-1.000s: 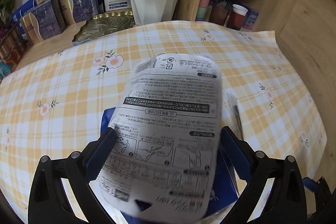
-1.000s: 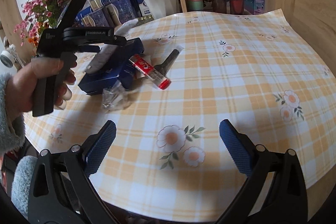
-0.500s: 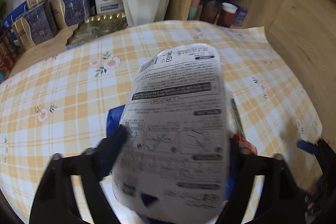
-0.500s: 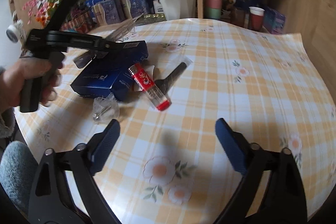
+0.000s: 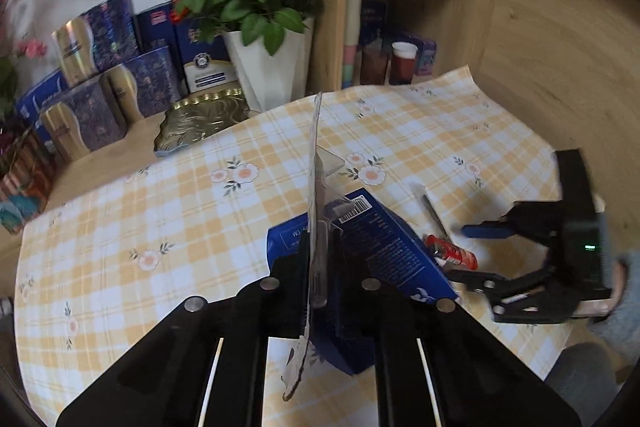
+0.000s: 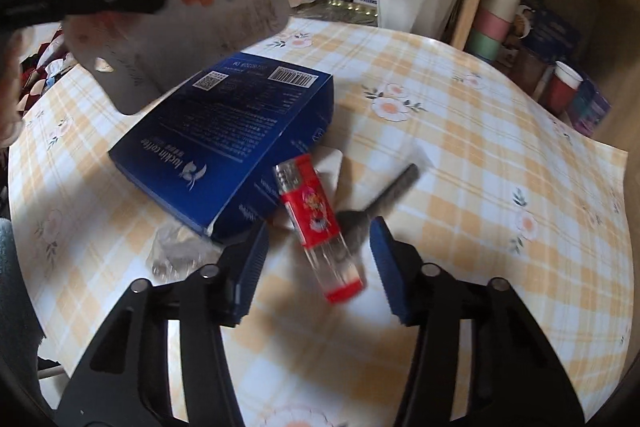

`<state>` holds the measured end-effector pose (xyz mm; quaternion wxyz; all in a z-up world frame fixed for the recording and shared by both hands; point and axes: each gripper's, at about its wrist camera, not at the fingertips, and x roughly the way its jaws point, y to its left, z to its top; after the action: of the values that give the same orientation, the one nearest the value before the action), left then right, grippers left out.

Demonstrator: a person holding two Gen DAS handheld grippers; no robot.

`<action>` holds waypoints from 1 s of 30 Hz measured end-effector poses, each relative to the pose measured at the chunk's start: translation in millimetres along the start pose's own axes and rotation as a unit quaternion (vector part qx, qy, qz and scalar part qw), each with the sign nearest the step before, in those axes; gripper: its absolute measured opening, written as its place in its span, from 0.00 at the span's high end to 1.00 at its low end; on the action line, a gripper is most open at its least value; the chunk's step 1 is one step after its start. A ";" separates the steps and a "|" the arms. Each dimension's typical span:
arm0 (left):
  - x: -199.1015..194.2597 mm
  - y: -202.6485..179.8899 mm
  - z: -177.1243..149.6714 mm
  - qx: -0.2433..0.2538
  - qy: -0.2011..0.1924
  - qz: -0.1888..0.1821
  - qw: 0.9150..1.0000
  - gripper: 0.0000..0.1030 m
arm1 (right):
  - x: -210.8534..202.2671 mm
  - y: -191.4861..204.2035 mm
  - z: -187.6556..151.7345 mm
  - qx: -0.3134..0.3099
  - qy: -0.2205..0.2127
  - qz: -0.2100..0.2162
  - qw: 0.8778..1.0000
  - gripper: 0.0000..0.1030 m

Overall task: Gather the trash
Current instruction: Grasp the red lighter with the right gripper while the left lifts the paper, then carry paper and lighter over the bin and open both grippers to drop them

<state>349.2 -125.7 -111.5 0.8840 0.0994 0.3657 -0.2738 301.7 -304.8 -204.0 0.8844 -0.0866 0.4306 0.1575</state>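
Landmark: the blue coffee box (image 6: pixel 224 143) is being used as the reference; it is lying flat on the checked tablecloth (image 6: pixel 460 147).

Left gripper (image 5: pixel 320 251): its jaws have just been closing, and a flat printed packet (image 5: pixel 316 195) is being pinched edge-on between them — in the right wrist view the packet (image 6: pixel 188 3) is being held clear above the box's far left corner.

Right gripper (image 6: pixel 316 259): its jaws have just been closing and are standing about half-wide; the red lighter (image 6: pixel 316 223) is lying between the fingers, but no pad is being pressed on it yet.

Done: one piece — the packet — is being carried off the table; no bin is being shown, so its deposit cannot be judged.

Left to do, beside the box: the lighter, touching the box's near right edge; a dark stick-like wrapper (image 6: pixel 380 199), just right of the lighter; a crumpled clear wrapper (image 6: pixel 176 251) at the box's near corner; white paper (image 6: pixel 330 167), partly tucked under the lighter; perhaps the box itself.

Stage: the collecting is judged to be only at its start.
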 end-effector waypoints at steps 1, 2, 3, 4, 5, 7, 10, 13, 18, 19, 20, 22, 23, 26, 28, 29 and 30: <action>-3.2 3.8 -1.2 -0.006 -0.001 -0.003 1.000 0.91 | 3.7 -1.7 1.4 0.006 0.003 0.003 1.000 0.51; -5.7 7.3 -3.0 -0.011 -0.001 -0.006 1.000 0.91 | 7.5 -3.6 2.8 0.014 0.007 0.008 1.000 0.53; -10.0 12.0 -5.1 -0.019 -0.003 -0.011 1.000 0.91 | 10.3 -5.6 4.1 0.022 0.010 0.012 1.000 0.55; -13.7 16.0 -7.0 -0.025 -0.004 -0.014 1.000 0.91 | 12.5 -7.8 4.8 0.032 0.013 0.020 0.999 0.65; -17.7 20.3 -9.4 -0.033 -0.006 -0.018 0.999 0.91 | 13.2 -8.7 5.2 0.040 0.014 0.025 0.999 0.72; -28.5 30.7 -15.2 -0.052 -0.010 -0.029 0.998 0.91 | 6.5 -10.2 4.2 0.056 0.003 0.041 0.998 0.73; -50.0 42.3 -26.6 -0.075 -0.019 -0.046 0.996 0.91 | -9.9 -11.4 -0.6 0.079 -0.018 0.054 0.995 0.73; -70.8 50.9 -40.2 -0.094 -0.025 -0.058 0.994 0.91 | -31.8 -16.2 -10.4 0.113 -0.047 0.055 0.991 0.73; -106.6 47.0 -66.4 -0.100 -0.030 -0.075 0.992 0.91 | -71.0 -20.6 -38.2 0.180 -0.100 0.064 0.976 0.75; -112.6 44.2 -71.8 -0.100 -0.029 -0.079 0.991 0.91 | -80.6 -17.9 -45.6 0.190 -0.113 0.067 0.973 0.75; -116.1 42.2 -75.7 -0.101 -0.029 -0.081 0.991 0.91 | -88.2 -15.5 -51.6 0.197 -0.122 0.070 0.970 0.76; -127.4 34.8 -89.1 -0.104 -0.026 -0.088 0.990 0.91 | -102.9 -8.4 -61.6 0.207 -0.139 0.076 0.965 0.76; -130.8 32.0 -94.0 -0.104 -0.024 -0.090 0.990 0.91 | -110.4 -3.8 -66.0 0.211 -0.145 0.077 0.964 0.76; -142.7 20.3 -112.0 -0.101 -0.017 -0.097 0.990 0.91 | -129.4 8.0 -74.1 0.214 -0.158 0.080 0.961 0.77; -150.1 11.6 -122.7 -0.096 -0.012 -0.100 0.990 0.91 | -145.0 17.4 -78.0 0.212 -0.167 0.084 0.959 0.77; -154.7 7.3 -128.0 -0.092 -0.011 -0.101 0.991 0.91 | -151.1 21.4 -79.1 0.210 -0.170 0.085 0.959 0.77; -160.2 1.5 -133.6 -0.086 -0.010 -0.103 0.991 0.91 | -156.7 25.2 -80.3 0.207 -0.172 0.085 0.959 0.77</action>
<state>177.6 -8.3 -94.4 0.8600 -0.0185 0.3872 -0.3319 143.1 -336.4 -130.1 0.9271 0.1641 0.3007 0.1521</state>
